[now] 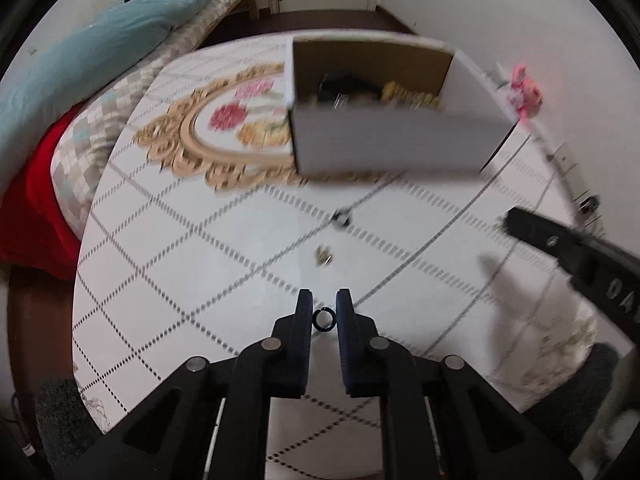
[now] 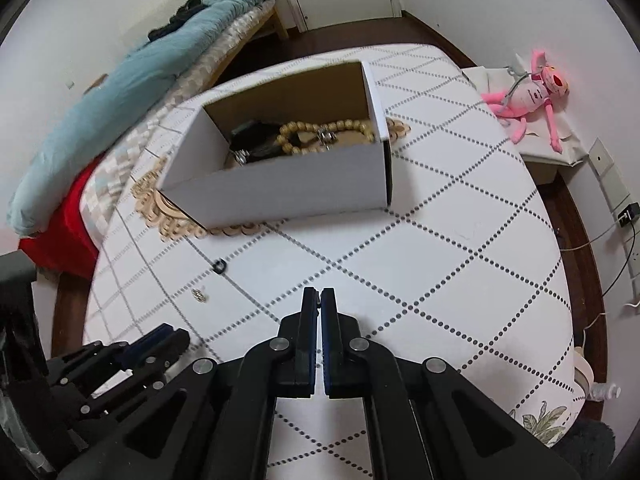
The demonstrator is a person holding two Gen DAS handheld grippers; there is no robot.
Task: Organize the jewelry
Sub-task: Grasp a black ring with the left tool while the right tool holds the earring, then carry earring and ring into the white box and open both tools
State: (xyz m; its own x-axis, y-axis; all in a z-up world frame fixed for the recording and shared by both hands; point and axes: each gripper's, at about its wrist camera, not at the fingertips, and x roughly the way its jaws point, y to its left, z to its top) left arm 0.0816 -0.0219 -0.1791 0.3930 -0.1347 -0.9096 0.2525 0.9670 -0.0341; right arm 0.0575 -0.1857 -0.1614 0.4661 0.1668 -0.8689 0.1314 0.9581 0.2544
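Left gripper, low centre of its own view, pinches a small black ring between its pads; the ring sits right at the fingertips, held by its edges only. Right gripper is clenched tight with nothing visible between its fingers; anything very small there cannot be ruled out. White cardboard box stands in the upper middle of the frame on the round table, already holding a beaded bracelet and darker pieces. Two loose items lie on the cloth between box and grippers: a small black piece and a small metallic piece, well apart from the box. Risks, as I judge them: the ring is thin and smooth, gripped at the very tip, so a jolt or wrist roll on the way to the box could flick it out, and it would roll off the table edge. Left view is blurred, suggesting quick motion, which adds to that. The grippers sit near each other; a crossing path could knock the ring free. Releasing short of the near wall would drop it outside.
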